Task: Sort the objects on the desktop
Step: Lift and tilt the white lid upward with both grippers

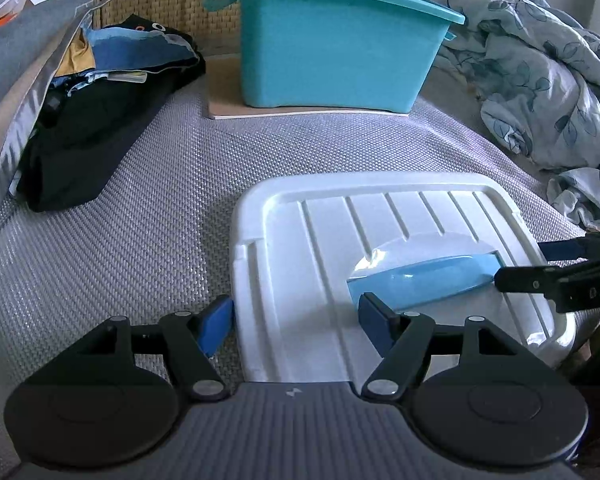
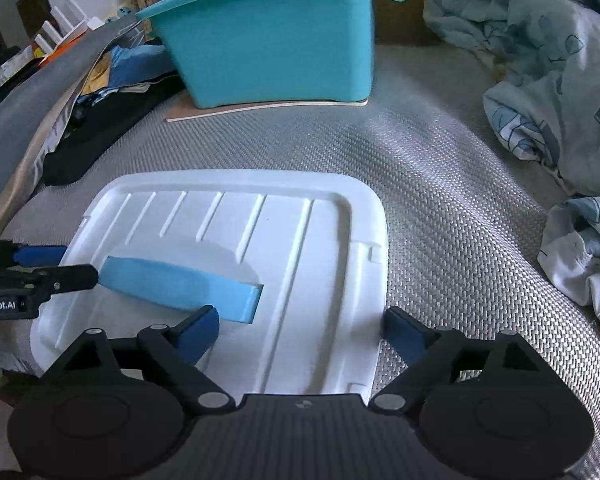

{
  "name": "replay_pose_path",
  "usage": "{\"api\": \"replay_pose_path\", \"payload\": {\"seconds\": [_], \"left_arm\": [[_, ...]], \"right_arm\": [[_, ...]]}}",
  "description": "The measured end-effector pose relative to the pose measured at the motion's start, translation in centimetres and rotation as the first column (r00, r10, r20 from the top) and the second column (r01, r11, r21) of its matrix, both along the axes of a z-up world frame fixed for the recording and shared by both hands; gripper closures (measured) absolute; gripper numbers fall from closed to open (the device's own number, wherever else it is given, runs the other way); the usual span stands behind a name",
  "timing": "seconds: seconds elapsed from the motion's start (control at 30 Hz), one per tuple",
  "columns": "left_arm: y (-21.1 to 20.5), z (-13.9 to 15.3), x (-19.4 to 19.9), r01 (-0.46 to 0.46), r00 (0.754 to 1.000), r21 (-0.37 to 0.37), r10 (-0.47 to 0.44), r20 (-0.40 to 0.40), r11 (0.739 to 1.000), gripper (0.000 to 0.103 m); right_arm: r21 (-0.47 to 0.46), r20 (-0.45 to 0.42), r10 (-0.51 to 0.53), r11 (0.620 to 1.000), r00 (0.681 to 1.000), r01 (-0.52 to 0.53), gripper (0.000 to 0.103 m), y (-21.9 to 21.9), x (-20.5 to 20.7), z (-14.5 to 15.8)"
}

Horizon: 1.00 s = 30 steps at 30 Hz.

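step: I'm lining up on the white lid (image 1: 380, 280), lying flat on the woven mat (image 1: 140, 240).
L gripper (image 1: 296, 326): jaws wide, straddling lid's left edge, gripping nothing.
R gripper (image 2: 300, 334): same on right edge, prob not touching.
next: closing both, lifting level twd teal bin (image 1: 332, 48).

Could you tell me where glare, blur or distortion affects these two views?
Left wrist view: glare on the white ribbed plastic lid beside its light blue handle; fisheye bending at the edges. Right wrist view: sheen on the grey woven mat; teal plastic bin slightly soft.
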<state>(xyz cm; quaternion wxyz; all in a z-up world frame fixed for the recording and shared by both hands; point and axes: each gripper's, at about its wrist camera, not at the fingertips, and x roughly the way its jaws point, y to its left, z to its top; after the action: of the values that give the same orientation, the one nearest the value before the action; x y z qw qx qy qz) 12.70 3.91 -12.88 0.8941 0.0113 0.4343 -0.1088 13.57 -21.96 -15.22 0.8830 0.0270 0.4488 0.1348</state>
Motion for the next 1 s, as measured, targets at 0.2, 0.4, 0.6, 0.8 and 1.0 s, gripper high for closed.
{"api": "replay_pose_path", "payload": {"seconds": [0.2, 0.4, 0.6, 0.8, 1.0], "left_arm": [[-0.3, 0.2, -0.2, -0.006, 1.000, 0.013, 0.006, 0.004, 1.000, 0.031], [-0.7, 0.6, -0.4, -0.011, 1.000, 0.030, 0.010, 0.024, 0.999, 0.032], [-1.0, 1.2, -0.7, -0.009, 0.999, 0.050, 0.007, 0.053, 0.999, 0.033], [-1.2, 1.9, -1.0, -0.011, 0.997, 0.053, 0.007, 0.077, 0.999, 0.033], [-1.3, 2.9, -1.1, -0.026, 0.994, 0.046, 0.021, 0.111, 0.999, 0.033]], "right_arm": [[0.004, 0.004, -0.020, 1.000, 1.000, 0.020, 0.019, -0.3, -0.2, 0.2], [0.000, 0.011, -0.030, 1.000, 0.999, 0.030, 0.020, -0.4, -0.4, 0.4], [-0.012, 0.036, -0.039, 0.999, 0.999, 0.040, 0.020, -0.2, -0.9, 1.1], [-0.019, 0.083, -0.056, 0.998, 0.995, 0.058, 0.020, 0.0, -1.2, 1.8], [-0.009, 0.102, -0.065, 0.998, 0.993, 0.066, 0.020, -0.1, -1.3, 2.3]]}}
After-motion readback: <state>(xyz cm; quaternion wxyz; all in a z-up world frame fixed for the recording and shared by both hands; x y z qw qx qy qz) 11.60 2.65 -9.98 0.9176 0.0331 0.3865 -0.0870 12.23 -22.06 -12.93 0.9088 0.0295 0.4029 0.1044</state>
